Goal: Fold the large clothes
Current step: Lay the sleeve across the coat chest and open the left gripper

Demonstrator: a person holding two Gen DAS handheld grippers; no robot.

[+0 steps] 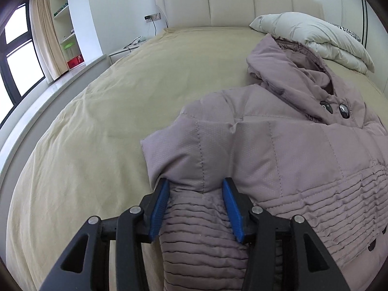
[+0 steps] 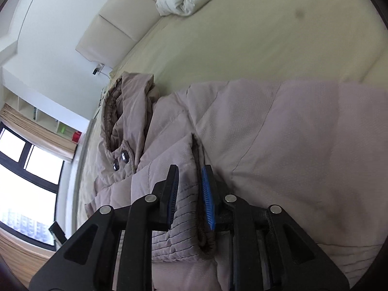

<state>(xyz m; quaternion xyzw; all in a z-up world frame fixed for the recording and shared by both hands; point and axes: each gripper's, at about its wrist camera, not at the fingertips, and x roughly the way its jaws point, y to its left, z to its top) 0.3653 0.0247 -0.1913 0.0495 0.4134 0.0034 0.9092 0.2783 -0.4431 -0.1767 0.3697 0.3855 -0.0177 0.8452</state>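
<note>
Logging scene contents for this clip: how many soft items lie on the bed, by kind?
Padded hooded jacket: 1
White duvet, bundled near the headboard: 1
Total: 2

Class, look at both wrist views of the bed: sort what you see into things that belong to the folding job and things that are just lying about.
Belongs to the job:
- padded jacket
- its sleeve cuff, between the left gripper jaws
- right gripper, shut on the jacket's other cuff
- bed, the folding surface

Just lying about:
- white pillow
- headboard
- shelves
- curtain
</note>
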